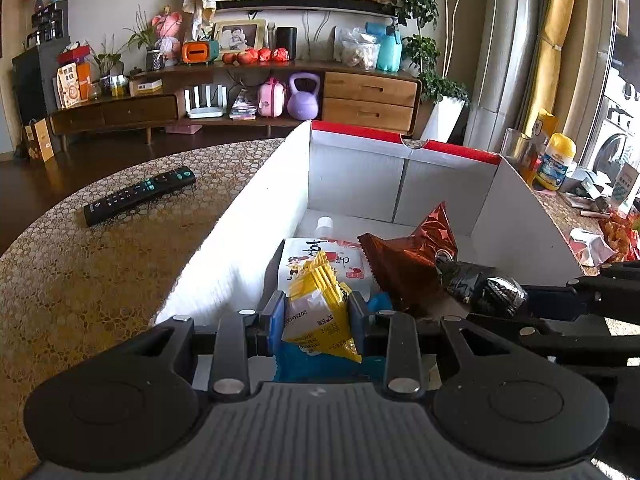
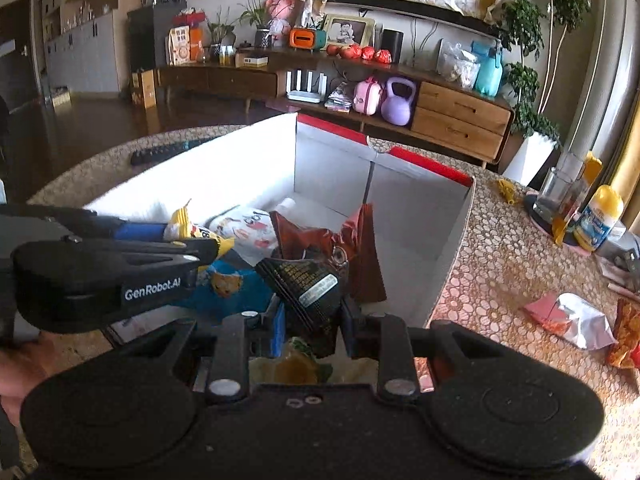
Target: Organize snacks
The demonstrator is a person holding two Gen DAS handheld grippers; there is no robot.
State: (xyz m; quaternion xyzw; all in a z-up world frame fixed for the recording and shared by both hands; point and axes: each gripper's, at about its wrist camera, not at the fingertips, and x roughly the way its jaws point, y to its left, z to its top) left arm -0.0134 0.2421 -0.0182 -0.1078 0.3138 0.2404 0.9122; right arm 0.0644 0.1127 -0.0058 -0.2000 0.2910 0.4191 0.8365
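- Snacks sit in an open white cardboard box (image 1: 240, 240) with a red rim, which stands on the patterned tabletop (image 1: 80, 280).
- The left hand-held gripper (image 1: 318, 312) is clamped on a yellow-and-white snack packet (image 1: 316, 308), its blue-padded fingers pressing both sides, and holds it over the near end of the box.
- The right hand-held gripper (image 2: 310, 312) is clamped on a black snack packet (image 2: 308, 288) with a white label, also over the near end of the box, just beside the left one.
- Inside the box lie a reddish-brown foil bag (image 1: 412, 260), a white pouch with red print (image 1: 348, 260), a blue packet (image 2: 228, 288) at the near end, and a small white-capped bottle (image 1: 325, 223) toward the far wall.
- A black remote control (image 1: 140, 194) lies on the tabletop left of the box, apart from it.
- On the tabletop right of the box lie a silver-and-pink wrapper (image 2: 572, 316) and an orange wrapper (image 2: 624, 336), both outside it; farther back stand a clear glass (image 2: 556, 192) and a yellow-capped container (image 2: 598, 216).
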